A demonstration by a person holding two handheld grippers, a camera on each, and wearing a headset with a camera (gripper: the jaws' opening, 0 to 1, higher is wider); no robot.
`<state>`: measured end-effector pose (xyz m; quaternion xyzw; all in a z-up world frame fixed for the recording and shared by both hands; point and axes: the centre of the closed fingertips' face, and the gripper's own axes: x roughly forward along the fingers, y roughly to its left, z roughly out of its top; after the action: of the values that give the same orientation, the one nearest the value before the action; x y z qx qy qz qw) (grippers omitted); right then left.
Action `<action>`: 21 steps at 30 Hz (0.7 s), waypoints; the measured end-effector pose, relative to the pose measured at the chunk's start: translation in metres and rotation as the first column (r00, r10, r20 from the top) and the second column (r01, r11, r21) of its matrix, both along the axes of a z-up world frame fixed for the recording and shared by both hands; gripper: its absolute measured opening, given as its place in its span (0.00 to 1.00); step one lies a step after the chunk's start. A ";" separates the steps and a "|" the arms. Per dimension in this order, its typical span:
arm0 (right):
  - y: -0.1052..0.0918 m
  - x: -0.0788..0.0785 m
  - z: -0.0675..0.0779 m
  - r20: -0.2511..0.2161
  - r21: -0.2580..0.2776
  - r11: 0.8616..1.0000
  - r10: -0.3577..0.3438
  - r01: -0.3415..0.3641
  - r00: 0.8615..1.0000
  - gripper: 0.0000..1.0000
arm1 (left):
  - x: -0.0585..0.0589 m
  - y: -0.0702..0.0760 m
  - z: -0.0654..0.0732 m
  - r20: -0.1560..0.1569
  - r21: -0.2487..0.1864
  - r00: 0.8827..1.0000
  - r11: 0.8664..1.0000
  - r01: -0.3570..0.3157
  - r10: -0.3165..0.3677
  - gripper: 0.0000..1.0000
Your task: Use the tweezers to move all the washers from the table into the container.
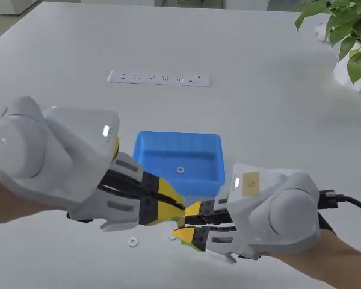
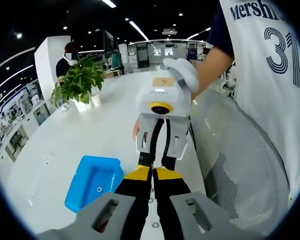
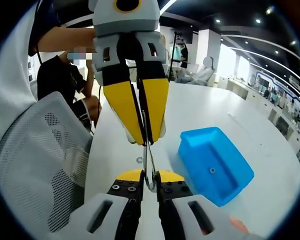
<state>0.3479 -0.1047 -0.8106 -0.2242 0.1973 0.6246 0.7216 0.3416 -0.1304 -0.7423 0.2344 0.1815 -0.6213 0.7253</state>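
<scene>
On the table [image 1: 259,108] before the blue container [image 1: 150,150], the left gripper [image 3: 146,140] and right gripper [image 3: 150,177] are both clenched on the tweezers [image 3: 148,157], a washer [image 1: 133,242] lying loose near their tips, another washer [image 1: 180,170] inside the container.

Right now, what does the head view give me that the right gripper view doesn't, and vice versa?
Head view extras: the plant at the far right of the table, and the right gripper with its white body and cable.
Right gripper view extras: the tweezers, running from the left gripper jaws to the right gripper's jaws, and a mesh chair beside the table.
Shared: the blue container with one washer inside, a loose washer on the table, and both grippers tip to tip.
</scene>
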 end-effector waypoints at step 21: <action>0.013 0.058 0.043 0.136 0.037 0.999 -0.030 0.025 0.990 0.11 | 0.050 0.012 0.042 0.126 -0.006 0.992 1.000 -0.009 0.010 0.06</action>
<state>0.4062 -0.0922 -0.7673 -0.2511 0.1394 0.6011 0.7458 0.3918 -0.1185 -0.7004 0.2705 0.1349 -0.6023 0.7388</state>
